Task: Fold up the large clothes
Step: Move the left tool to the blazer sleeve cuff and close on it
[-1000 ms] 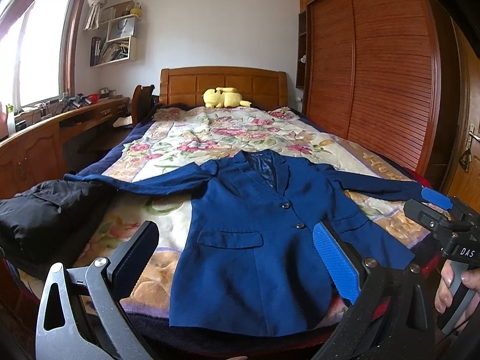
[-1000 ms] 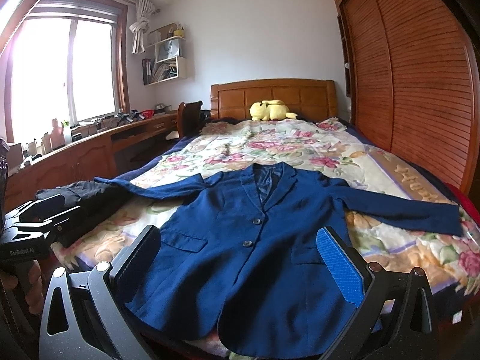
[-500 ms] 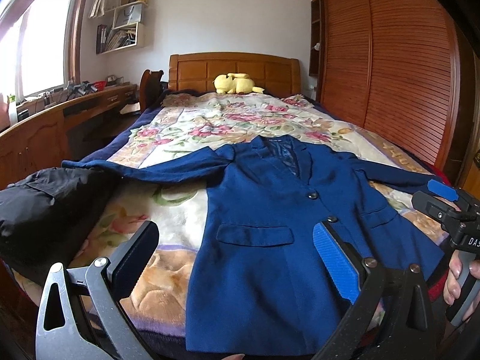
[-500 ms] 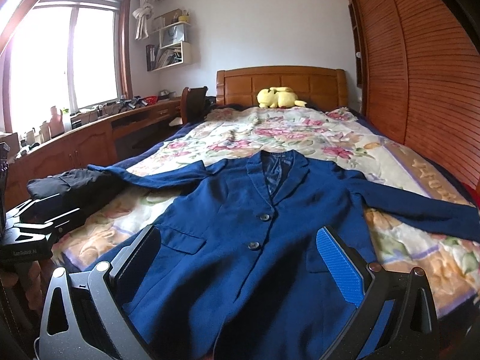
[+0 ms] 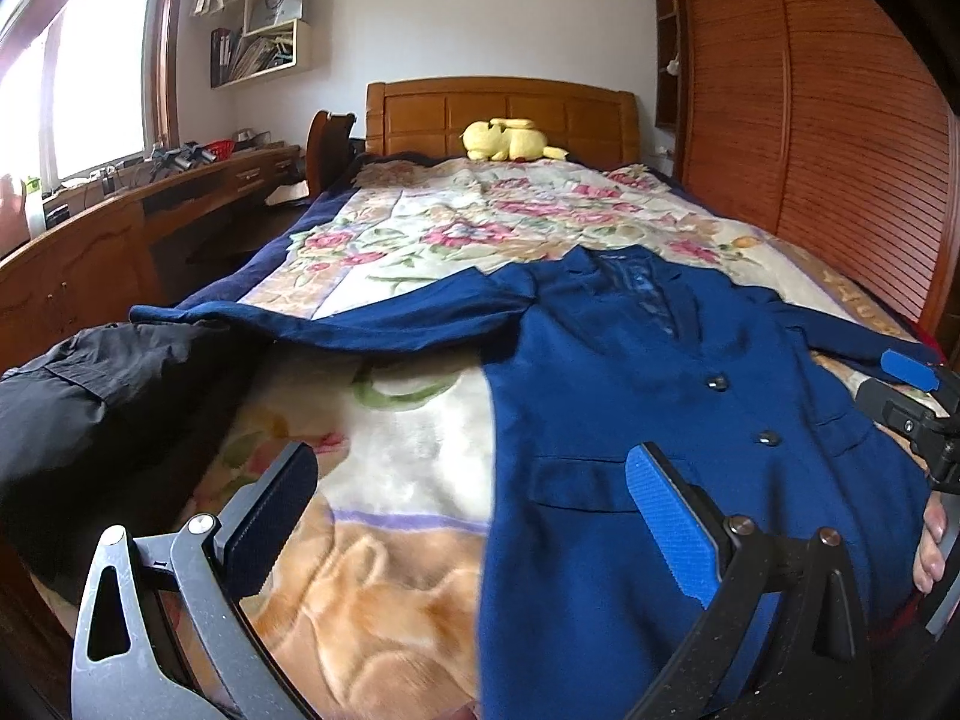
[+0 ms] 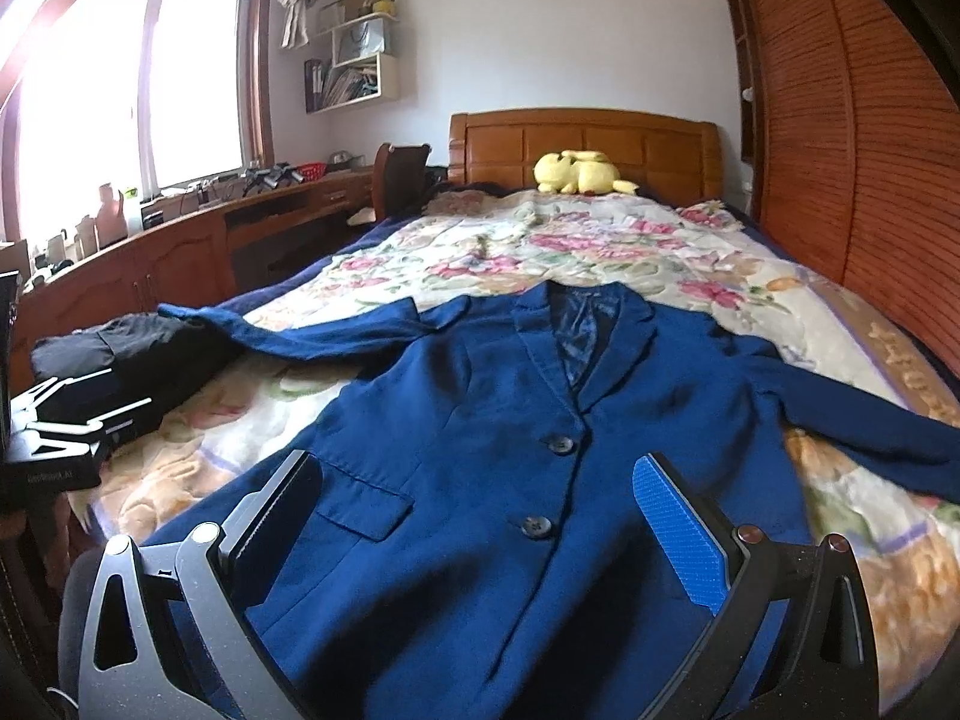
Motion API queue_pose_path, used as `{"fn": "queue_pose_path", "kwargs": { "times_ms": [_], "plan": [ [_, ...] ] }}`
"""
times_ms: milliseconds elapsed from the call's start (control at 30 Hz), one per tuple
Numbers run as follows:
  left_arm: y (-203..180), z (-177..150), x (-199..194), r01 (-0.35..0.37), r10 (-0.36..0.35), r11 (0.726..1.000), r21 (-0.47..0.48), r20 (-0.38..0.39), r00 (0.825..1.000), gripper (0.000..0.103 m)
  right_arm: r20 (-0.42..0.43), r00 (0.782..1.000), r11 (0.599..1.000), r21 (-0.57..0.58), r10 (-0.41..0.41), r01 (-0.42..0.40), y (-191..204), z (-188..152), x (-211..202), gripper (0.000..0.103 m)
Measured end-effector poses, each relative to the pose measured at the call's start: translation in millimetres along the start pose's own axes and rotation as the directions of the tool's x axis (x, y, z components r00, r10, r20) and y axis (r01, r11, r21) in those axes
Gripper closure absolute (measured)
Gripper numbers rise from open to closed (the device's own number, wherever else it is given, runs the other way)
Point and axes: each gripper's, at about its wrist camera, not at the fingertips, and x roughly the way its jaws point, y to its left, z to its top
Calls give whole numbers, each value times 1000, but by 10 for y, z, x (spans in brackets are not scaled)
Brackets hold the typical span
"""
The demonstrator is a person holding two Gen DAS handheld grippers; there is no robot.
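**Blue jacket flat on bed, both grippers hovering apart**

The jacket (image 6: 492, 450) is lying face up across the lower centre of the right wrist frame, collar toward the headboard (image 6: 585, 144), hem toward the cameras. It is being seen buttoned, with two dark buttons (image 6: 562, 445) down the front and a flap pocket (image 6: 366, 510) at lower left. One sleeve (image 6: 288, 333) is stretching out to the left of the frame, its cuff reaching the black garment (image 6: 120, 348) at the bed's left edge. The other sleeve (image 6: 864, 426) is stretching to the right edge of the frame.

In the left wrist frame the jacket (image 5: 630, 420) is filling the centre right, with the floral blanket (image 5: 390, 450) showing bare at lower centre.

The left gripper (image 5: 471, 516) is being held over the blanket and the jacket's side edge, fingers wide apart, nothing between them. The right gripper (image 6: 480, 516) is being held over the jacket's lower front, fingers also wide apart and gripping nothing. Whether either is touching the cloth cannot be told.

At the right edge of the left wrist frame the right gripper is also being seen, with a hand (image 5: 930, 546) partly showing beneath it.

A yellow plush (image 6: 579, 171) is lying by the headboard at upper centre. A desk (image 6: 180, 234) is running under the window (image 6: 120, 84) at left.
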Motion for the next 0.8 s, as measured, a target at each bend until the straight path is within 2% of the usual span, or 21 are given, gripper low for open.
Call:
{"fn": "queue_pose_path", "kwargs": {
  "times_ms": [167,433,667,800],
  "plan": [
    [165,53,307,3,-3,1000,-8,-37,999,0,-48,998,1000,-2,31,-31,-13,52,291,0],
    [426,291,778,-20,20,1000,-7,-83,996,0,-70,997,998,-35,45,-47,-32,220,622,0],
    [709,479,1184,-29,21,998,-60,-131,991,0,-127,989,996,-43,74,-80,-43,125,901,0],
    [817,555,1422,-31,19,996,-78,-159,987,0,-156,983,995,-23,91,-96,-128,24,927,0]
  ]
}}
